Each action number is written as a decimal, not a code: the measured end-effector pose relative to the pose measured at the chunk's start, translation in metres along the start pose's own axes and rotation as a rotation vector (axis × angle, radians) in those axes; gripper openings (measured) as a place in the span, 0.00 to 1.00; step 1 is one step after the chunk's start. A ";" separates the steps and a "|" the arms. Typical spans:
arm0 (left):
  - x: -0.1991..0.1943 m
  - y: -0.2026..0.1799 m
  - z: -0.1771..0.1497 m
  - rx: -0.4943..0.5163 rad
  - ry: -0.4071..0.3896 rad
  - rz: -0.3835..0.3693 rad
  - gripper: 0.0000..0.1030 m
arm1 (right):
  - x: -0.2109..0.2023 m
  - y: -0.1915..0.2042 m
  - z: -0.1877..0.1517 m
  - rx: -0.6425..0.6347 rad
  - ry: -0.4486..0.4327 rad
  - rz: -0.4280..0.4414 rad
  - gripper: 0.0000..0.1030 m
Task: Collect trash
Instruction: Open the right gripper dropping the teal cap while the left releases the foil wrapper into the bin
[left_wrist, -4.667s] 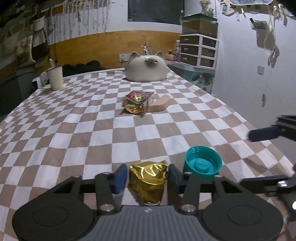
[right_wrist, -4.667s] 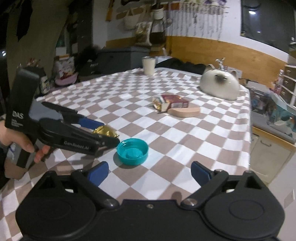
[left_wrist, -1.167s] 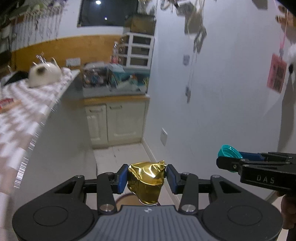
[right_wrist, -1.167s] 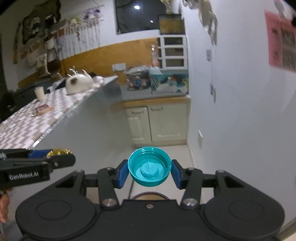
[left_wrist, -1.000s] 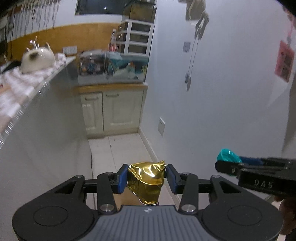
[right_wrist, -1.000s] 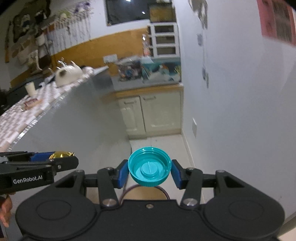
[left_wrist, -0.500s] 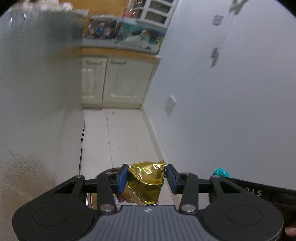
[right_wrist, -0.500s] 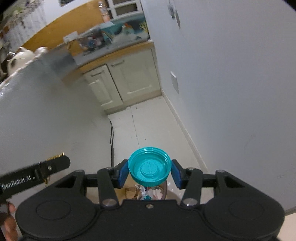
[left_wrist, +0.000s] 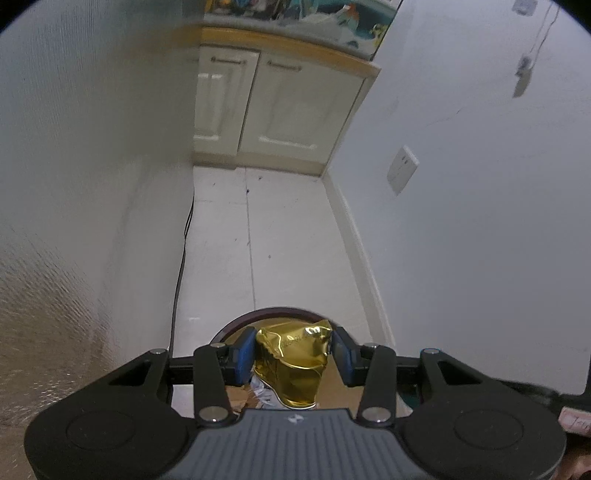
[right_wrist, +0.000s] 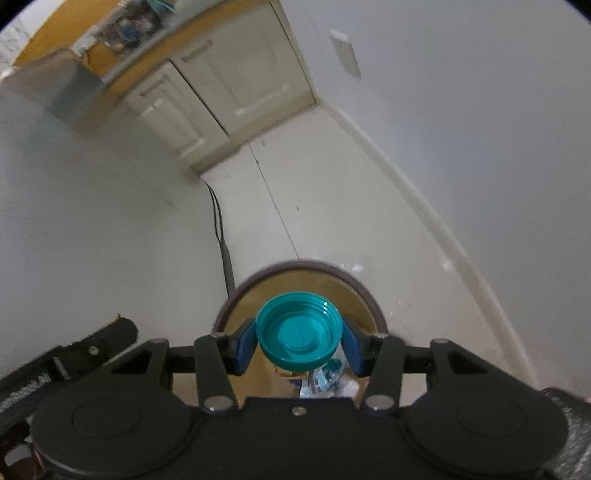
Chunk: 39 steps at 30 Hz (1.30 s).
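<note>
**Both loads poised over the bin mouth**

Left tool (left_wrist: 293, 356) clamped on the crumpled gold wrapper (left_wrist: 293, 363); right tool (right_wrist: 299, 341) pinching the teal lid (right_wrist: 298, 339) across its rim. Directly below both: the round bin (right_wrist: 314, 266) on the floor, mouth up, rubbish already inside. Lid centred over the opening; wrapper nearer the bin's far rim. Wall close on the right, cable (right_wrist: 221, 240) along the floor's left edge. Likely next: straight drop, no sideways travel needed.

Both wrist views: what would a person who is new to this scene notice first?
First the shiny gold wrapper, pinched in the left tool, and the teal lid, pinched in the right tool. Both hang above a round trash bin on the pale floor, with paper scraps already inside.
</note>
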<state>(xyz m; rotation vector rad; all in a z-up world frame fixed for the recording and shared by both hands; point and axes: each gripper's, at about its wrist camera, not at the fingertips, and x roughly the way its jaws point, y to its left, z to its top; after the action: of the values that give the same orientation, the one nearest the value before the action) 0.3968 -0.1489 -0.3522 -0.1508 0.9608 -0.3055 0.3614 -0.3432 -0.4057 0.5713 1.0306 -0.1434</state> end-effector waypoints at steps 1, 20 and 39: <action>0.007 0.004 -0.002 0.000 0.011 0.004 0.44 | 0.010 -0.002 -0.003 0.000 0.016 -0.001 0.48; 0.103 0.036 -0.033 -0.123 0.175 -0.083 0.44 | 0.108 -0.007 -0.033 -0.212 0.308 -0.087 0.50; 0.128 0.035 -0.031 -0.123 0.231 -0.031 0.82 | 0.110 -0.011 -0.032 -0.251 0.307 -0.087 0.60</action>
<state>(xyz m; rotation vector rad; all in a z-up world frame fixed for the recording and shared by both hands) 0.4464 -0.1571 -0.4783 -0.2468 1.2082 -0.2964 0.3896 -0.3193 -0.5149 0.3251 1.3498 -0.0012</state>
